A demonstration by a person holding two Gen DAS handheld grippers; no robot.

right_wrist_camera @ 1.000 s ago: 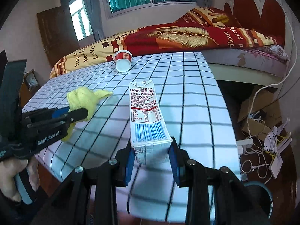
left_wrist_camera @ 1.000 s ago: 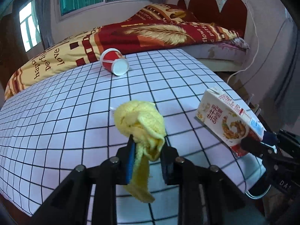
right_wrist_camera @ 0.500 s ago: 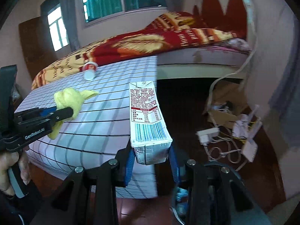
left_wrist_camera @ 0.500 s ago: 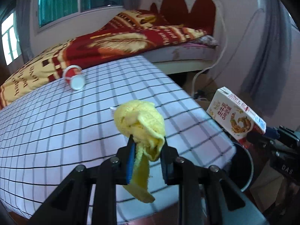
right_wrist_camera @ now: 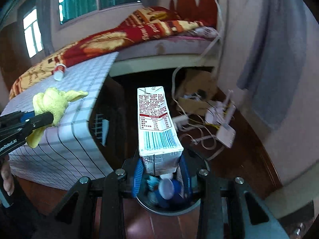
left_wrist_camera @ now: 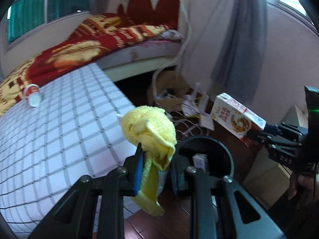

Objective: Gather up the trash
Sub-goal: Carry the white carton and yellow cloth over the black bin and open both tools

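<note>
My left gripper (left_wrist_camera: 156, 167) is shut on a crumpled yellow cloth (left_wrist_camera: 148, 130), held off the table's right edge beside the black trash bin (left_wrist_camera: 225, 149). It also shows in the right wrist view (right_wrist_camera: 50, 103). My right gripper (right_wrist_camera: 161, 171) is shut on a white milk carton (right_wrist_camera: 156, 123), held directly above the bin (right_wrist_camera: 195, 205), which holds several pieces of trash. The carton shows in the left wrist view (left_wrist_camera: 237, 117) too. A red paper cup (left_wrist_camera: 32, 97) lies on its side on the grid-cloth table (left_wrist_camera: 59, 129).
A bed with a red and yellow blanket (left_wrist_camera: 103, 45) stands behind the table. A cardboard box (right_wrist_camera: 197, 91), cables and white routers (right_wrist_camera: 225, 125) lie on the dark floor by the wall. A grey curtain (left_wrist_camera: 241, 39) hangs at right.
Both grippers have swung right, off the table top and towards the floor. The bin has come into view under the carton and beside the cloth. Both grips are unchanged.
</note>
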